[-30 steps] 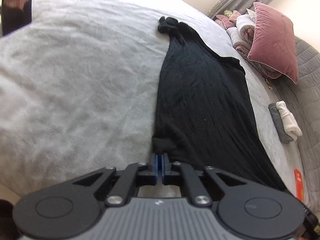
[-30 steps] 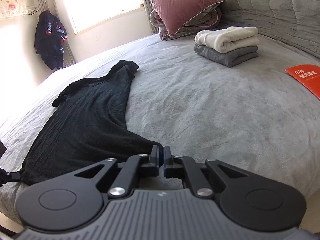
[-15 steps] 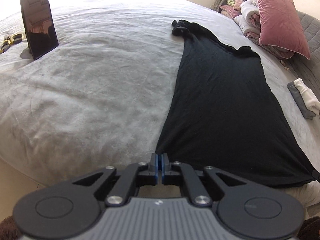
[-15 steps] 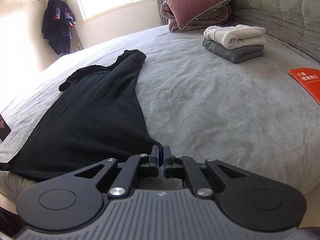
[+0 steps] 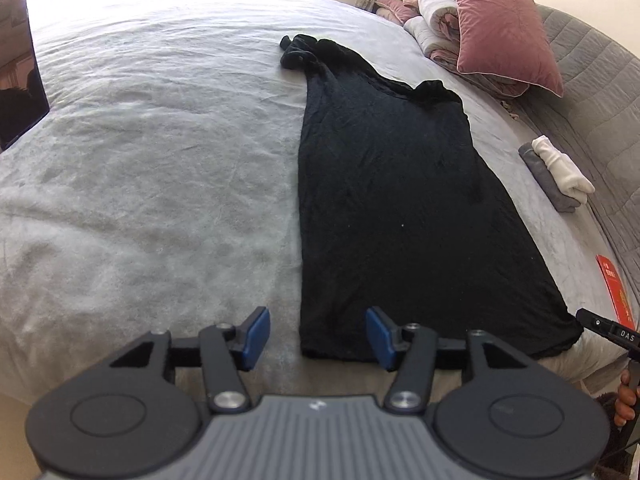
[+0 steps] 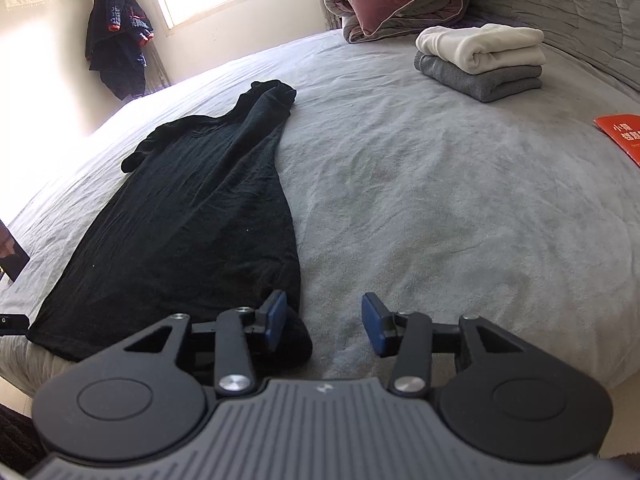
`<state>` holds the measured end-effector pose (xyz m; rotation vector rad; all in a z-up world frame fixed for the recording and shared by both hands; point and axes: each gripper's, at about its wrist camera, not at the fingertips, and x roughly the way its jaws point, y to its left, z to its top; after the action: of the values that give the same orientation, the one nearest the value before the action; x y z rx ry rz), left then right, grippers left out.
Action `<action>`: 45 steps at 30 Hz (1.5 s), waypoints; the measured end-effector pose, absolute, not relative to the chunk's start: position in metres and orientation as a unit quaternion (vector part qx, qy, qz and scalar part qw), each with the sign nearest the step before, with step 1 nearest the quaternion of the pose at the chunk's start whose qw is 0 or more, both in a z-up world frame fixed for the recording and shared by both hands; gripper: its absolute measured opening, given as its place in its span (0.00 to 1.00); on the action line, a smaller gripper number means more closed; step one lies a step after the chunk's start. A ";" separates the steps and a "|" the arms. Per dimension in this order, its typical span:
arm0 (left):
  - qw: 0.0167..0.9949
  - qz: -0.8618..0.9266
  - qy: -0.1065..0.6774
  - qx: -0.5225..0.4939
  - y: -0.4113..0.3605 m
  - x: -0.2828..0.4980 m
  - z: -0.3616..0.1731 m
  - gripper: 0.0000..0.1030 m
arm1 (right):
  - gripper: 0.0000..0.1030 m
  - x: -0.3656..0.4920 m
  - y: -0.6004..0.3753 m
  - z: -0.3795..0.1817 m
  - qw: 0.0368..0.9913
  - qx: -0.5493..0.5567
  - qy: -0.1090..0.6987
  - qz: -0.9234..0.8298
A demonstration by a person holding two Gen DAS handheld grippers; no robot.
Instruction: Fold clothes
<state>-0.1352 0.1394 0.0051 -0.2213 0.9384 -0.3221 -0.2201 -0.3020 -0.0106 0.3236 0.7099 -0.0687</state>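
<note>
Both grippers let go: left gripper (image 5: 318, 334) and right gripper (image 6: 324, 326) jaws opening, black shirt (image 5: 400, 200) hem corners dropped, lower frame. Regrip further up for next fold.

A plain black garment (image 5: 384, 200) lies on a pale grey bedspread (image 5: 160, 168). A dusty pink pillow (image 5: 500, 20) sits by a grey quilted headboard (image 6: 560, 8). A cream folded garment (image 6: 480, 48) tops a grey folded garment (image 6: 480, 84). A red booklet (image 6: 624, 136) has white lettering. Both grippers' pads (image 5: 256, 338) are blue.
</note>
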 end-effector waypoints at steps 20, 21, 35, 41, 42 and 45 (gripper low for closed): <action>0.881 -0.027 0.383 -0.277 0.154 0.060 -0.012 0.51 | 0.45 0.032 -0.146 0.039 0.934 0.043 0.332 0.129; 0.878 -0.024 0.382 -0.286 0.158 0.062 -0.012 0.50 | 0.45 0.045 -0.133 0.039 0.933 0.036 0.328 0.142; 0.892 0.110 0.361 -0.251 0.200 0.088 -0.007 0.54 | 0.45 0.158 -0.011 0.004 0.914 -0.018 0.301 0.272; 0.883 0.115 0.357 -0.283 0.211 0.094 -0.011 0.59 | 0.45 0.198 0.009 -0.006 0.912 -0.023 0.309 0.267; 0.884 0.114 0.358 -0.279 0.209 0.095 -0.011 0.59 | 0.45 0.201 0.009 -0.008 0.914 -0.023 0.311 0.261; 0.885 0.113 0.357 -0.276 0.207 0.095 -0.010 0.59 | 0.45 0.209 0.005 -0.016 0.918 -0.024 0.317 0.238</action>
<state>0.0950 0.2073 -0.0096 -0.5751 0.7435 0.2347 0.2092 0.0052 -0.0164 -0.0492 0.6526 0.4885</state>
